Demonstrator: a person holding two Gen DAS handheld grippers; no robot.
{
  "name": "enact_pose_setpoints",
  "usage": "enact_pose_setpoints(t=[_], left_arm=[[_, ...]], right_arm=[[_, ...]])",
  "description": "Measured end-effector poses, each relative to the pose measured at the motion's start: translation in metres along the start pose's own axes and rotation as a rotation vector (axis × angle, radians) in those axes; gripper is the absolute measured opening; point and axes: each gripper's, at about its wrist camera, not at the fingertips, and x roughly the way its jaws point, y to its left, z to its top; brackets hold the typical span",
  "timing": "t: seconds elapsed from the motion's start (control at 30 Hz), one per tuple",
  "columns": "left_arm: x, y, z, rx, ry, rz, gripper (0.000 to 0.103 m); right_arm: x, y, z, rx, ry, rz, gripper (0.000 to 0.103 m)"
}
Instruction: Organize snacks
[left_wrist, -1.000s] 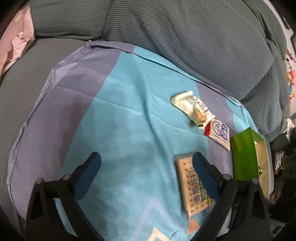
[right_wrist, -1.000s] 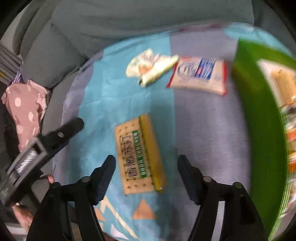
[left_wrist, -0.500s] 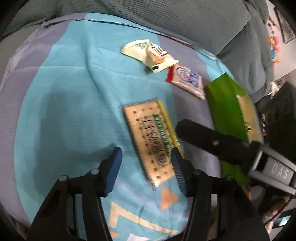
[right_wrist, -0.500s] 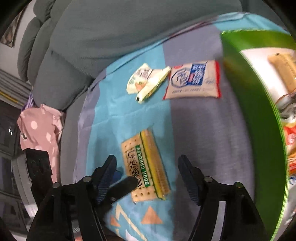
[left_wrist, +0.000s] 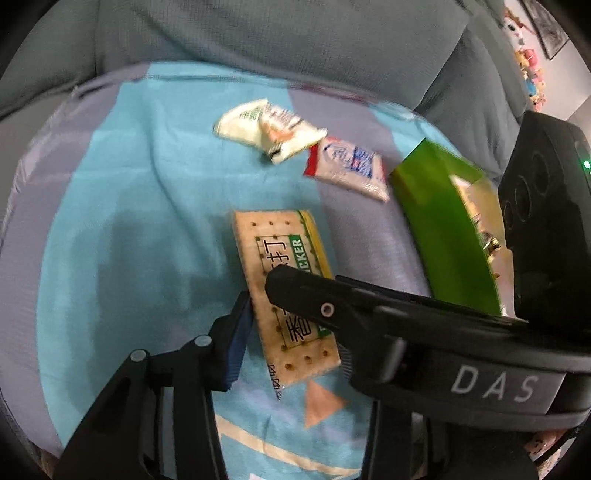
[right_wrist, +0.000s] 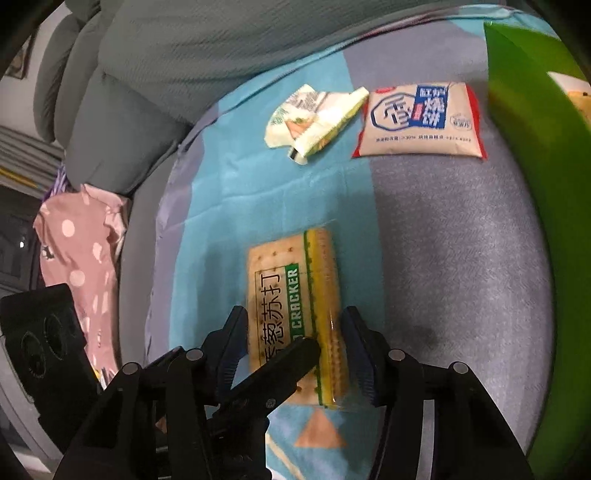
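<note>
Cracker pack (right_wrist: 291, 314) between both claws

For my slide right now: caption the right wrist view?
Both claws close around one soda cracker pack on a blue cloth beside a green box.

Spread flat under and ahead of the gripper: a blue-and-grey patterned cloth (left_wrist: 155, 177) with an orange triangle (right_wrist: 319, 430) printed close below the fingertips. Beyond the cloth, across the far side, grey-green ribbed sofa cushions (right_wrist: 177, 55). Far off to the left of the gripper, crumpled against the cushions, a pink polka-dot fabric (right_wrist: 79, 258).
</note>
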Motion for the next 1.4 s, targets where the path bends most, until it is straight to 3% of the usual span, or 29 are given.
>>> enact_pose_setpoints(t=[0.3, 0.53, 0.77, 1.07, 1.4], left_arm=[[-0.042, -0.050, 0.005, 0.109, -0.164, -0.008, 0.041], [-0.056, -0.101, 0.011, 0.214, -0.257, -0.021, 0.041], [-0.039, -0.152, 0.018, 0.285, -0.263, -0.086, 0.041], [0.002, -0.195, 0.029, 0.316, -0.175, -0.157, 0.041], [0.033, -0.213, 0.029, 0.311, -0.130, -0.135, 0.041]], right_arm=[[-0.064, 0.017, -0.003, -0.071, -0.168, -0.005, 0.056], [-0.119, 0.004, -0.004, -0.075, -0.313, -0.006, 0.056], [-0.165, -0.028, -0.006, -0.063, -0.413, -0.044, 0.056], [-0.194, -0.089, -0.003, 0.079, -0.490, -0.081, 0.056], [-0.182, -0.127, 0.013, 0.206, -0.431, -0.115, 0.056]])
